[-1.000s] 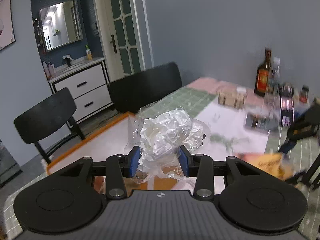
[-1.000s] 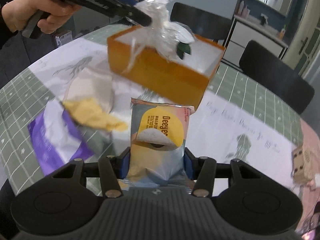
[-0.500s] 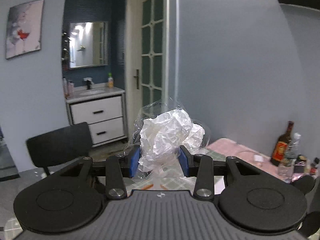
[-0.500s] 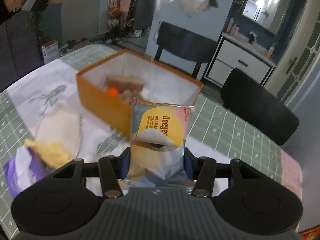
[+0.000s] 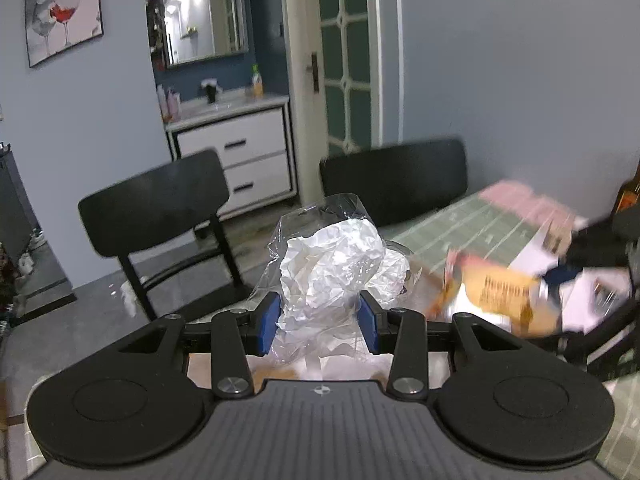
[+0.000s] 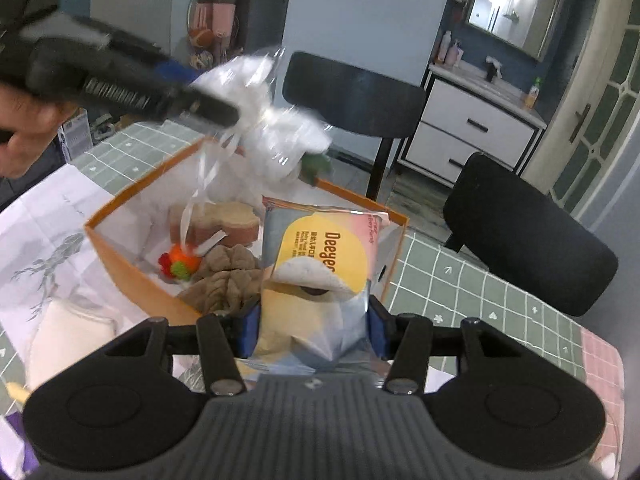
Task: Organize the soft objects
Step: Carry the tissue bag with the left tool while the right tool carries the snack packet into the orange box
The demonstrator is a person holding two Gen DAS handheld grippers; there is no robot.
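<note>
Both tools are loaded over the orange box (image 6: 132, 276): the left gripper (image 5: 319, 322) clamps a cellophane-wrapped white bundle (image 5: 332, 276) above it, best lowered before releasing, while the right gripper (image 6: 312, 330) pinches a snack packet (image 6: 320, 276) at its near wall.

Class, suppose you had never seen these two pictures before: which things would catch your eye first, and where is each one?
The left claw grips a crinkly clear bag of white stuffing, held in the air above the orange box. The right claw clamps a yellow snack packet at the box's near edge. Inside the box lie a brown knit item and an orange pompom.
</note>
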